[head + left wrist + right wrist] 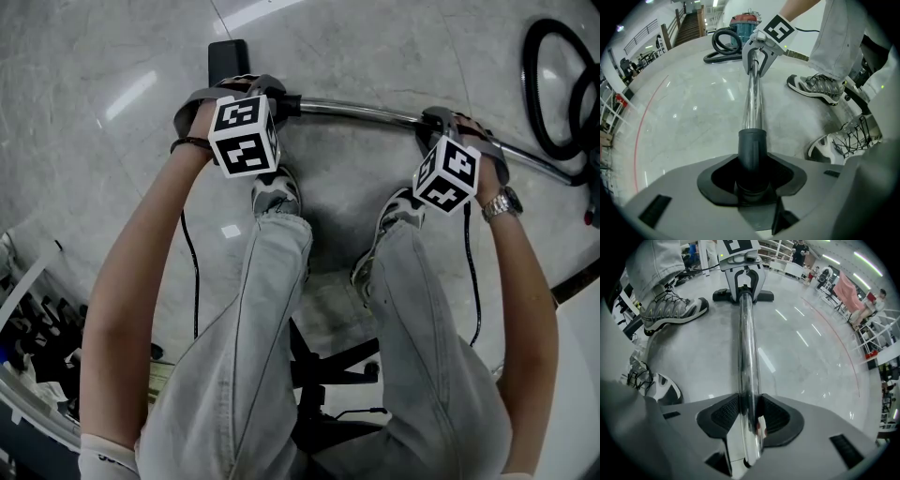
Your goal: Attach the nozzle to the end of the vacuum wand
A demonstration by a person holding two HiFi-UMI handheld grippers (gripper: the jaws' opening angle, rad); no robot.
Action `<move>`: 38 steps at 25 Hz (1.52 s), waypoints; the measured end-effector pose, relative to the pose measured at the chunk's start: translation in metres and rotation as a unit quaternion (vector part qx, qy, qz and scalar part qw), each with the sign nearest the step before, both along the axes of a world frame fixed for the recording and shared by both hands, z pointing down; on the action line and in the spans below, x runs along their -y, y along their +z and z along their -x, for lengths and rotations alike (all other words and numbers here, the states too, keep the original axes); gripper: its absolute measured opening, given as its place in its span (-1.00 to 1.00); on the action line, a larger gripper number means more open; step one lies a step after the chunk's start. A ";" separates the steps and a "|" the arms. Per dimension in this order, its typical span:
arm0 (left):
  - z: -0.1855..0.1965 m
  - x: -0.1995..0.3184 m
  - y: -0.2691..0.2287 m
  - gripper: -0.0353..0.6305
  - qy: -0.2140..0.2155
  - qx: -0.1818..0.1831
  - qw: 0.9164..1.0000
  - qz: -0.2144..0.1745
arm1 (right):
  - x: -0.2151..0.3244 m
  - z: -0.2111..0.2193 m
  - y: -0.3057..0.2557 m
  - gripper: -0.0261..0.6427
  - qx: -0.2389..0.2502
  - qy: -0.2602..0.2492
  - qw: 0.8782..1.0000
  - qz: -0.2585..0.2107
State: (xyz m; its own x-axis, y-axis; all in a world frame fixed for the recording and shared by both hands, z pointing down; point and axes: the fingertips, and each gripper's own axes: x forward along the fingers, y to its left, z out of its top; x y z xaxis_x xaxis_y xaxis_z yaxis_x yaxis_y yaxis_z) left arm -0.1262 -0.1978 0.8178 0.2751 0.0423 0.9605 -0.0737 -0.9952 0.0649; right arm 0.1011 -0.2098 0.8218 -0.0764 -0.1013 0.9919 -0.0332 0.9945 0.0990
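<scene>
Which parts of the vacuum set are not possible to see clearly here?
- Head view: nozzle mostly hidden behind left hand-held gripper.
- Head view: hose cut off by right edge.
- Right gripper view: far end of wand covered by left hand-held gripper.

The left gripper is clamping its dark pads on the nozzle by its grey neck, at the near edge. The chrome wand is running from that neck away to the right gripper, which is straddling it. Far behind, a coiled hose is lying beside a canister vacuum. At the right, a sneaker is resting on the pale floor.
</scene>
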 end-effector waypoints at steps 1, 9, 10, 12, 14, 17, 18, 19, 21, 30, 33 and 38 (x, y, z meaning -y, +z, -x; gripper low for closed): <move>-0.001 -0.001 0.001 -0.34 0.005 0.005 1.000 0.002 | -0.001 0.000 0.001 -0.45 -0.004 -0.002 1.000 0.002; -0.005 -0.004 0.002 -0.34 0.011 0.001 1.000 0.005 | -0.003 0.005 0.001 -0.45 0.017 0.025 0.999 0.010; -0.005 -0.004 0.002 -0.33 0.007 -0.004 1.000 0.004 | -0.003 0.005 0.001 -0.45 0.026 0.037 0.999 0.016; -0.005 -0.006 0.001 -0.33 -0.002 -0.019 1.000 0.007 | -0.003 0.006 -0.001 -0.44 0.050 0.072 0.996 0.029; -0.004 -0.010 -0.002 -0.19 -0.007 -0.030 0.999 0.017 | -0.001 0.005 -0.006 -0.42 0.078 0.113 0.990 0.037; -0.001 -0.016 -0.010 0.05 -0.018 -0.039 0.999 0.029 | 0.007 -0.003 -0.023 -0.34 0.117 0.176 0.976 0.039; 0.001 -0.015 -0.015 0.06 -0.028 -0.043 0.998 0.028 | 0.012 -0.006 -0.032 -0.34 0.131 0.199 0.971 0.036; 0.003 -0.014 -0.020 0.06 -0.041 -0.047 0.998 0.026 | 0.016 -0.009 -0.041 -0.34 0.144 0.219 0.965 0.033; 0.010 -0.012 -0.032 0.06 -0.067 -0.054 0.996 0.018 | 0.024 -0.013 -0.059 -0.35 0.160 0.245 0.956 0.024; -0.003 0.015 -0.129 -0.68 -0.237 -0.176 0.955 -0.043 | 0.033 -0.021 -0.145 -0.87 0.226 0.306 0.924 -0.023; -0.001 0.019 -0.168 -0.85 -0.275 -0.203 0.938 -0.061 | 0.030 -0.022 -0.175 -0.91 0.246 0.318 0.915 -0.036; -0.004 0.020 -0.239 -0.86 -0.305 -0.257 0.913 -0.092 | 0.021 -0.024 -0.230 -0.91 0.283 0.331 0.898 -0.065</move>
